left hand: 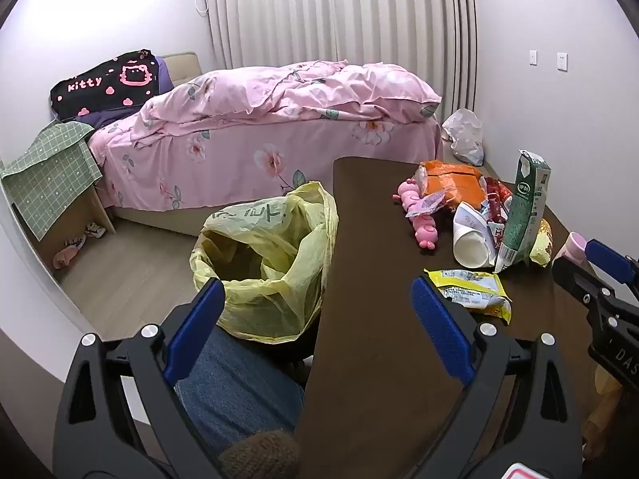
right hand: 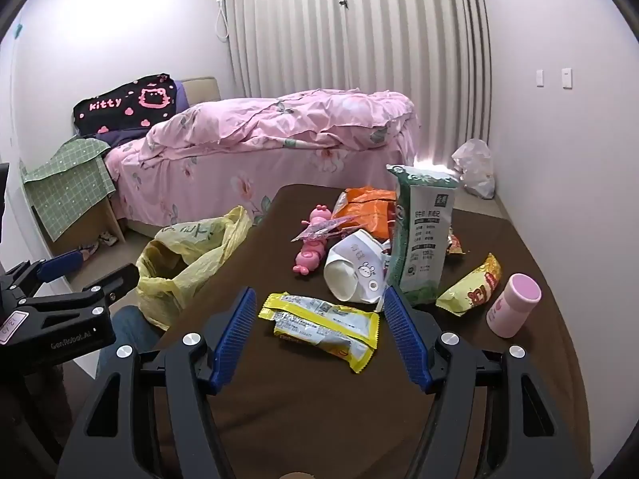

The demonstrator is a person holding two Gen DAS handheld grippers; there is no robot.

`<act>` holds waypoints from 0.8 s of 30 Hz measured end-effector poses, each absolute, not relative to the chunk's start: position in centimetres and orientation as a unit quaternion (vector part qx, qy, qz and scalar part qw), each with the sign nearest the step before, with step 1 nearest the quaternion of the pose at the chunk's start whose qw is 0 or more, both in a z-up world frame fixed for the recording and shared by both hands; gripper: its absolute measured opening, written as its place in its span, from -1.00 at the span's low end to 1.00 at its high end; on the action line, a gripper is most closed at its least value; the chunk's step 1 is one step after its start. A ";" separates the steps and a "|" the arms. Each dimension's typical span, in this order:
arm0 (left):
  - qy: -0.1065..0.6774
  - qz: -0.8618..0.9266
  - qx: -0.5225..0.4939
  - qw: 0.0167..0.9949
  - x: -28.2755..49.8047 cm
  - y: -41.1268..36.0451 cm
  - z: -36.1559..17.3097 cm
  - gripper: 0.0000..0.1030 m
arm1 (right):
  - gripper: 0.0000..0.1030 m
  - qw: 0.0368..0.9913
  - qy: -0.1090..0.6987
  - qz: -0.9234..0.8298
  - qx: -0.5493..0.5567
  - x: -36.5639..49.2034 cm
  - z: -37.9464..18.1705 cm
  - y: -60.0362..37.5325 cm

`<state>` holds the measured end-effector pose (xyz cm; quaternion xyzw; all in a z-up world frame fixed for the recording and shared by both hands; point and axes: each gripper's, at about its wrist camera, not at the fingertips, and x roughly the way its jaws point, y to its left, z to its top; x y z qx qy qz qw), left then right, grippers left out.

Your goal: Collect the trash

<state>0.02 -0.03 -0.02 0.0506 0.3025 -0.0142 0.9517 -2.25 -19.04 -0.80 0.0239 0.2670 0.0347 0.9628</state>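
My right gripper (right hand: pixel 317 311) hangs spread over the yellow snack wrapper (right hand: pixel 323 325) on the brown table (right hand: pixel 319 399); my left gripper (left hand: pixel 315 303) gapes empty near the yellow trash bag (left hand: pixel 267 255). Risk: pads skid off flat film; bag mouth could sag shut.

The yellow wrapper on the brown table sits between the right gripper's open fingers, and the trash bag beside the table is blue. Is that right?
Not quite. The trash bag is yellow, not blue, as the right wrist view shows. The rest holds: the yellow wrapper lies on the brown table between the open fingers of the right gripper.
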 end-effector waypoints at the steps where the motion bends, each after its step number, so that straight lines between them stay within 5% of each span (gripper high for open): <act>1: 0.301 -0.015 0.049 0.952 0.0 0.0 0.0 0.74 | 0.22 0.963 0.267 0.035 0.024 -2.2 -0.8 -19.0; 24: 0.302 -0.019 0.046 0.952 -0.2 -0.6 0.4 0.74 | 0.22 0.965 0.261 0.015 0.022 -2.7 -0.6 -19.3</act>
